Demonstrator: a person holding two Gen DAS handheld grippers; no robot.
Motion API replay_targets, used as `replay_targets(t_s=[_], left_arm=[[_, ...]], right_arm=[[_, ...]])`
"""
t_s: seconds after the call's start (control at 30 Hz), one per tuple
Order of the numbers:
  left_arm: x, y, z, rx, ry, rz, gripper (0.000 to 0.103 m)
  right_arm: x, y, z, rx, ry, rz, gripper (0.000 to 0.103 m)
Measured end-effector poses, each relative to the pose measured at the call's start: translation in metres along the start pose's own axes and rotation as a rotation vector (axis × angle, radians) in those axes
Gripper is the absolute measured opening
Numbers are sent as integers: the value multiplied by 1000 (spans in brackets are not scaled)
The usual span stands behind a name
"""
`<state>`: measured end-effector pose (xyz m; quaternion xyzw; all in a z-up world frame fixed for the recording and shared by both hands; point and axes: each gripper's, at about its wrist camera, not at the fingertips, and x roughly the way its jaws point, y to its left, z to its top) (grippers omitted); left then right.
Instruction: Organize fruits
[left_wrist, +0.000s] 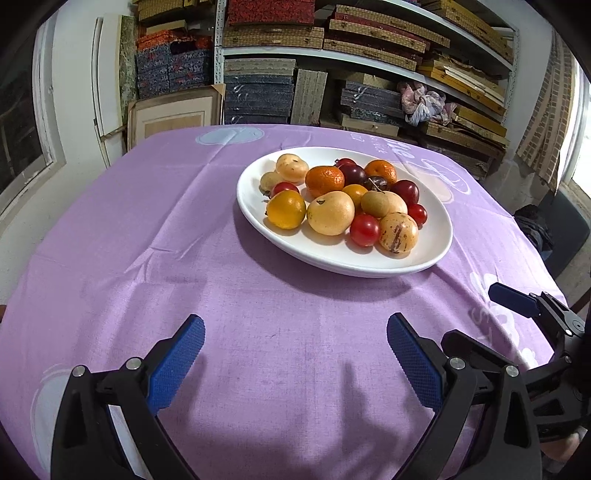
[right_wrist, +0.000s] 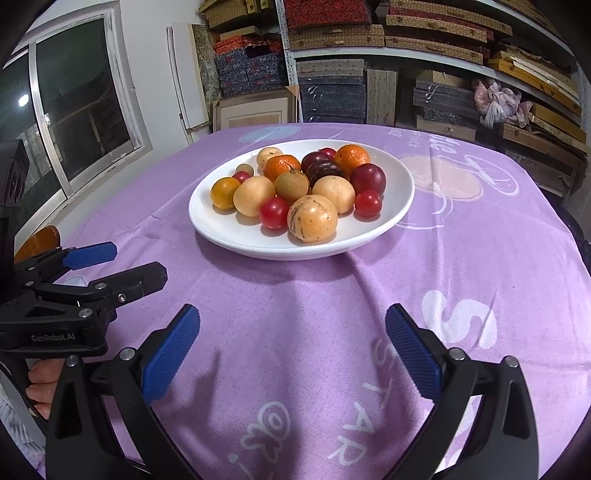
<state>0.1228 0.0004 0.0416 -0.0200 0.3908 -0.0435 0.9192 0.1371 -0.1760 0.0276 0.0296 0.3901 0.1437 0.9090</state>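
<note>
A white oval plate (left_wrist: 332, 260) (right_wrist: 258, 248) sits on the purple tablecloth past mid-table, piled with fruit. On it lie mandarins (left_wrist: 324, 180) (right_wrist: 281, 167), cherry tomatoes (left_wrist: 364, 229) (right_wrist: 274, 212), dark plums (left_wrist: 405, 192) (right_wrist: 368, 178), pale yellow round fruits (left_wrist: 330, 213) (right_wrist: 253, 195) and a streaked yellow fruit (left_wrist: 399, 232) (right_wrist: 312, 218). My left gripper (left_wrist: 295, 321) (right_wrist: 138, 263) is open and holds nothing, hovering over bare cloth in front of the plate. My right gripper (right_wrist: 292, 312) (left_wrist: 470, 314) is open too, level with it on the right, short of the plate.
The purple cloth (left_wrist: 147, 221) (right_wrist: 480, 240) covers the whole table. Shelves of stacked boxes (left_wrist: 369, 55) (right_wrist: 332, 44) stand behind it. A window (right_wrist: 81, 103) is at the left, a dark chair (left_wrist: 561, 229) at the right. A hand (right_wrist: 40, 384) holds the left gripper.
</note>
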Motion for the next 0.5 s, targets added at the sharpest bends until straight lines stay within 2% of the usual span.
replay_targets(t_s=[0.1, 0.3, 0.5], left_arm=[[-3, -8, -2, 43, -35, 62, 100], [-3, -13, -1, 78, -41, 111, 100], [0, -11, -2, 68, -22, 99, 100]], right_arm=[[1, -1, -1, -2, 3, -4, 99], [1, 0, -1, -10, 2, -9, 99], [1, 1, -2, -11, 1, -10, 99]])
